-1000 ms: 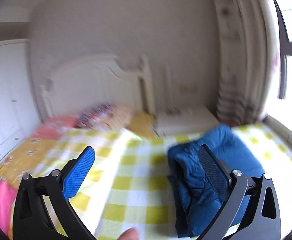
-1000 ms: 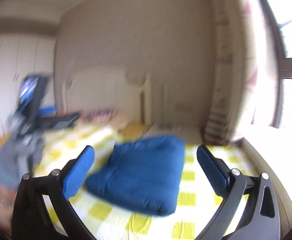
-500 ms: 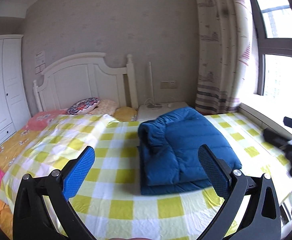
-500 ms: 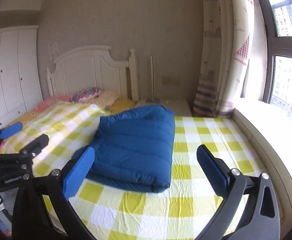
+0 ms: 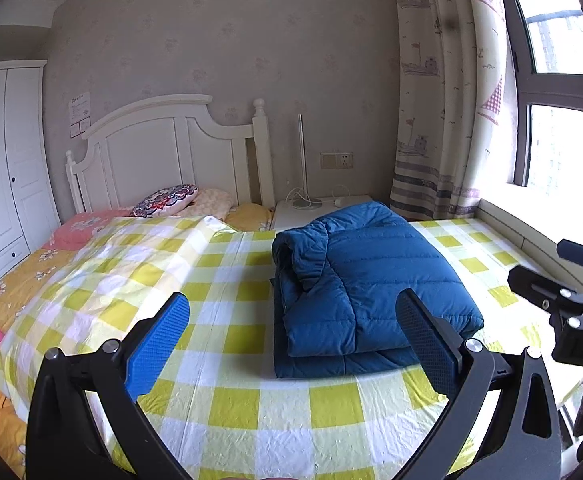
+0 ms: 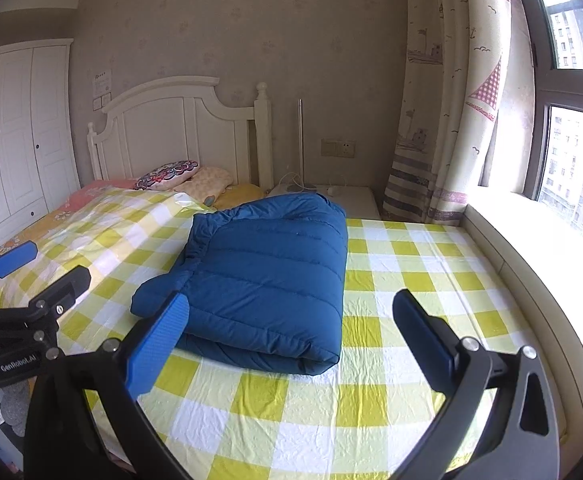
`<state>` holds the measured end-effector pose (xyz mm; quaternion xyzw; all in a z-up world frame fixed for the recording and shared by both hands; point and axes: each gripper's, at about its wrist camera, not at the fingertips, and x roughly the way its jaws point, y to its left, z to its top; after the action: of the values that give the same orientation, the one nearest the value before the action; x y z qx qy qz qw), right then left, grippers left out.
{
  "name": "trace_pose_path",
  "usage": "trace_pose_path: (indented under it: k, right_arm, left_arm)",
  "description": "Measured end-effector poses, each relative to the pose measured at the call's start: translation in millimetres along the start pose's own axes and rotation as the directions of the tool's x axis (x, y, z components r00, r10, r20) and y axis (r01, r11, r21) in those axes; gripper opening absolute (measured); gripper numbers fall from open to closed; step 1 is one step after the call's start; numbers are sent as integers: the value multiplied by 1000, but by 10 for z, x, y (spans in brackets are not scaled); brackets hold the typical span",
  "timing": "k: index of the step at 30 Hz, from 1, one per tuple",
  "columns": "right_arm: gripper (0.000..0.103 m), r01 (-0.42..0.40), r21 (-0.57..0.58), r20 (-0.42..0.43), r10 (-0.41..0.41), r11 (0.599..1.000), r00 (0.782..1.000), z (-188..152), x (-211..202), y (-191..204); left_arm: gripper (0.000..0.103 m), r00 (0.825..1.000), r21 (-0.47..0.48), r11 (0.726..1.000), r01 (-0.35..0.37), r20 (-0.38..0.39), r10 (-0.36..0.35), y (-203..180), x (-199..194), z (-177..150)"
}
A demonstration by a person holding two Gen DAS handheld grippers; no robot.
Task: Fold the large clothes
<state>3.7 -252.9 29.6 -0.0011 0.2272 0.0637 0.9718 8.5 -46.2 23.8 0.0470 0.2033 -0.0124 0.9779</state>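
My left gripper (image 5: 291,332) has its fingers (image 5: 157,344) spread wide and empty above the yellow checked sheet (image 5: 231,400). My right gripper (image 6: 291,332) is equally released, holding nothing. Ahead of both lies the blue down jacket (image 6: 263,276), folded into a thick bundle on the bed, well short of the white headboard (image 5: 163,148).

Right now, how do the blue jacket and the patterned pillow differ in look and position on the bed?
The blue jacket is plain dark blue and quilted; the patterned pillow is multicoloured with a round floral design. The jacket lies folded in layers mid-bed on the yellow checked sheet; the pillow sits by the white headboard, off that sheet. The jacket looks far larger. Neither is touched by a gripper.
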Motion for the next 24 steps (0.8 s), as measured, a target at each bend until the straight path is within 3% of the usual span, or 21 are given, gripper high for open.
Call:
trace_pose_path:
  k: [24]
  right_arm:
    - [101, -2, -5, -5, 2, 1000, 1000, 0, 7, 8]
  left_arm:
    - [99, 1000, -26, 1000, -9, -24, 8, 50, 56, -104]
